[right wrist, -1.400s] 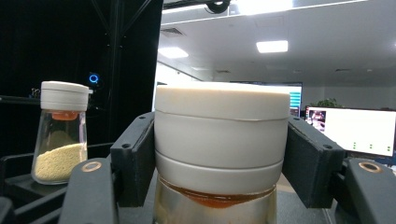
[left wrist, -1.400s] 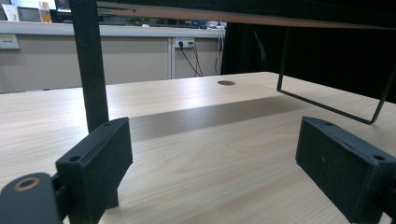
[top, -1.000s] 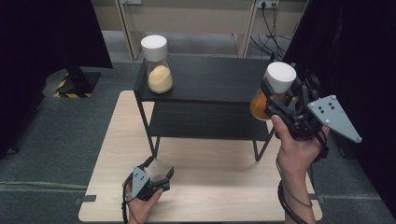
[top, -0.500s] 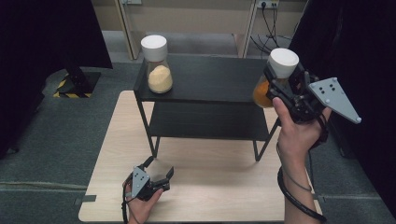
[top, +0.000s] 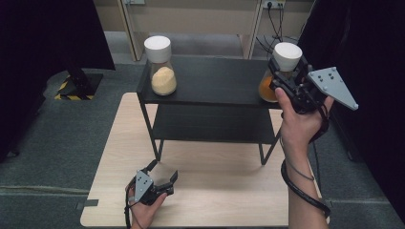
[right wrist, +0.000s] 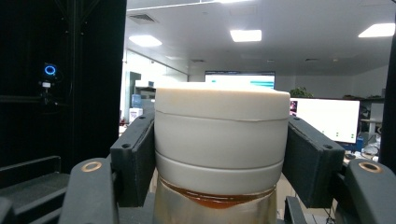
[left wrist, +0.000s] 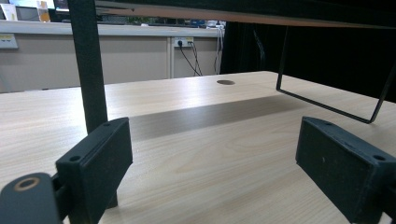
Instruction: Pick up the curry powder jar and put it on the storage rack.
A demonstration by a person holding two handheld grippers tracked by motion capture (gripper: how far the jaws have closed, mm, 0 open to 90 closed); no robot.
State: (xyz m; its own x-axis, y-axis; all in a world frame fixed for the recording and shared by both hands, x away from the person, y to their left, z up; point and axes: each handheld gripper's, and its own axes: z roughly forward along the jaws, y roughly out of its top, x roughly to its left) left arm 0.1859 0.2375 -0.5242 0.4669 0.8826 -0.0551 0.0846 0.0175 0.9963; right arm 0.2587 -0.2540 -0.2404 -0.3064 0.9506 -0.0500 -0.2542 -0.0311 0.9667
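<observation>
High view first: at the near left of the table we are resting our left gripper, its jaws standing wide apart with nothing between them; the left gripper view is showing bare wood and a rack leg just beyond. Farther off, at the right end of the rack's top shelf, our right gripper is clamping the white lid of the orange jar, pads pressing both sides. At the far left of that shelf, a yellow jar is standing upright.
</observation>
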